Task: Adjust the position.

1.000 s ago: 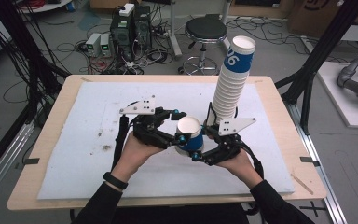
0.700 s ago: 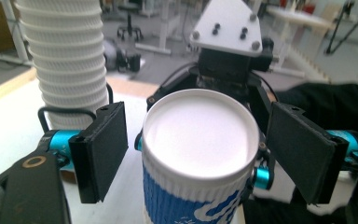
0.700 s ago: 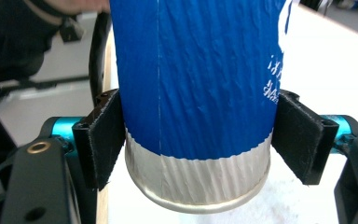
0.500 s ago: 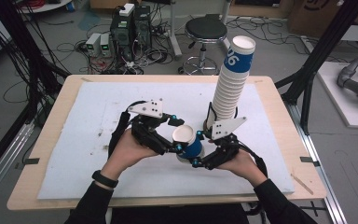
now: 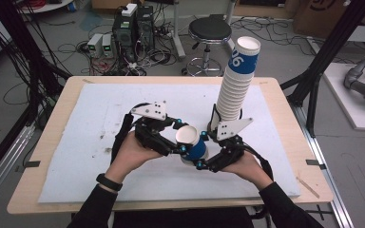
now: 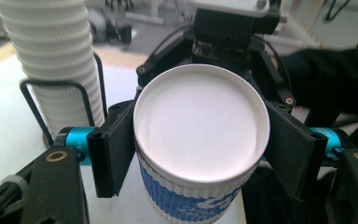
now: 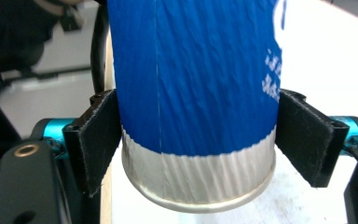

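High view: a blue paper cup [image 5: 193, 144] w/ white rim sits tilted between the two grippers, just above the white foam mat [image 5: 100, 118] that covers a light wood table [image 5: 285, 109]. The left gripper [image 5: 179, 138] and right gripper [image 5: 200, 160] are black w/ cyan fittings and grey three-cornered plates; both meet at the cup. Behind the right one, a tall stack of ribbed white cups [image 5: 235, 88] topped by a blue one stands upright in a wire holder. Mat has dark specks toward its left side. Room: grey floor, a black round stool [image 5: 210, 32], PC boxes and tangled cables beyond the table, black frame posts at both sides. Left gripper view: the cup's [image 6: 200, 135] round white rim faces the camera, smooth inside, ribbed blue sleeve below; the left gripper's [image 6: 200, 154] flat black pads press on both sides under the rim, jaws having just closed in, pinching the cup. Ribbed stack [image 6: 51, 60] at upper left. Right gripper view: the cup's [image 7: 196, 93] blue wall is finely crinkled, w/ a silver-white ribbed band at its base; the right gripper's [image 7: 198, 140] jaws have just been opening; left pad looks to touch the wall, right pad a sliver off, so the grip reads loose.
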Action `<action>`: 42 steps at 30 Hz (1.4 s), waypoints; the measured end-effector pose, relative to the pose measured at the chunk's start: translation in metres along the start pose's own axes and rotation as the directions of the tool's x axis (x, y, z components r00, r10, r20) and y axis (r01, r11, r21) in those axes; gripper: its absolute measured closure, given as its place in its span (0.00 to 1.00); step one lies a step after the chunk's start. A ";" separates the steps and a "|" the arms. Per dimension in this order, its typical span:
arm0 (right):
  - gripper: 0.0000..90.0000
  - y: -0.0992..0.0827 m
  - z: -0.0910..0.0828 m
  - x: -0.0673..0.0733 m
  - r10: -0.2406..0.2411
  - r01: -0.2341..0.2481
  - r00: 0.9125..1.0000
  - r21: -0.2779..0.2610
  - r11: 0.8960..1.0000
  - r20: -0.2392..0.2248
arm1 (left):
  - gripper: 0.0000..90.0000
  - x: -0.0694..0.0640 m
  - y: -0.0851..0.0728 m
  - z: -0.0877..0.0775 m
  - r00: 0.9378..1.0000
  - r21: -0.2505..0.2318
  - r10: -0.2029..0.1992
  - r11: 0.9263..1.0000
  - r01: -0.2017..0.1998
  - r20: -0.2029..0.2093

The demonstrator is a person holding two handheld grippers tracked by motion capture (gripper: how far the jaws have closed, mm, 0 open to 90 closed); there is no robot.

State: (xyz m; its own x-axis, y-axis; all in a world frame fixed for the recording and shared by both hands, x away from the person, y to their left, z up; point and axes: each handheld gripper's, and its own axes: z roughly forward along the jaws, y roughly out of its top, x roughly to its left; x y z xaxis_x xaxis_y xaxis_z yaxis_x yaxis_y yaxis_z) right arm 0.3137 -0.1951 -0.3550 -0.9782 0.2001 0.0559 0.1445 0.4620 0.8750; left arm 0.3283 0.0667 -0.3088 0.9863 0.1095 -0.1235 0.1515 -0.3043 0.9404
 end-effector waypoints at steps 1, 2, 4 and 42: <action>0.21 0.000 -0.002 -0.001 0.011 -0.011 1.000 -0.022 1.000 0.000 | 0.33 0.001 -0.001 -0.002 1.000 -0.030 -0.006 1.000 0.006 0.004; 0.21 0.001 -0.004 -0.002 0.012 -0.011 1.000 -0.054 0.998 0.010 | 0.33 0.003 -0.002 -0.004 1.000 -0.059 -0.014 0.998 0.014 0.007; 0.20 0.001 -0.011 -0.003 0.045 -0.044 0.999 -0.126 0.991 0.007 | 0.33 0.005 -0.003 -0.009 1.000 -0.121 -0.025 0.992 0.027 0.017; 0.25 0.005 -0.015 -0.005 0.013 -0.013 1.000 -0.020 1.000 -0.007 | 0.26 0.001 0.001 -0.012 1.000 0.039 -0.006 0.999 0.006 -0.003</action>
State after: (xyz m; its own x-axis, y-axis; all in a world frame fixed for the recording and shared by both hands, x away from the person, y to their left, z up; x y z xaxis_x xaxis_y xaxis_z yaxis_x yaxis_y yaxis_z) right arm 0.3169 -0.2063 -0.3434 -0.9773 0.1996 0.0709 0.1544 0.4423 0.8835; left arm 0.3282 0.0777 -0.3046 0.9851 0.1144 -0.1284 0.1603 -0.3401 0.9266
